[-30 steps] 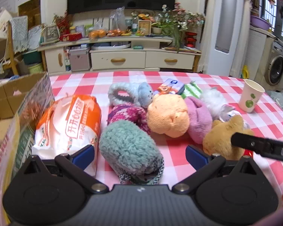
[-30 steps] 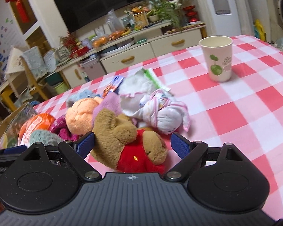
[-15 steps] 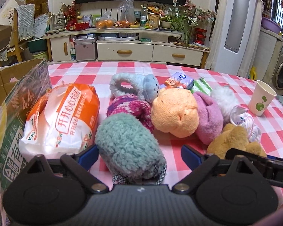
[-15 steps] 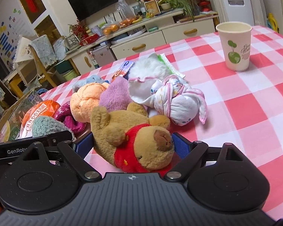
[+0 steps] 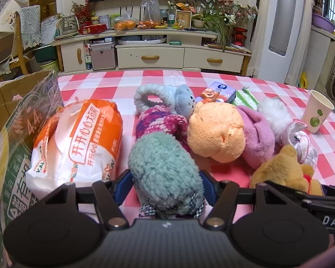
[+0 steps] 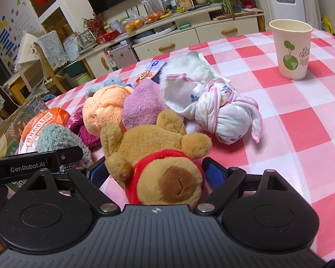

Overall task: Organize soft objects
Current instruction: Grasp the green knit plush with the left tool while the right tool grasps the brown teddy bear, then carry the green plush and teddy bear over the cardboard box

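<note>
While the left gripper [image 5: 166,184] fingers pinch the teal plush [image 5: 164,172], the right gripper [image 6: 156,172] fingers clamp the bear [image 6: 158,156].

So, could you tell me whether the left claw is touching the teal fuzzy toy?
Touching: the left wrist view shows the left claw with both blue pads pressed against the teal fuzzy toy.

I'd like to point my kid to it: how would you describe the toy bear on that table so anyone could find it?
Start at the red-and-white checked tablecloth and find the heap of soft things in its middle. At the near edge of the heap, between the fingers of the right gripper, lies the toy bear. It alone has tan fur, a red shirt and a brown snout.
</note>
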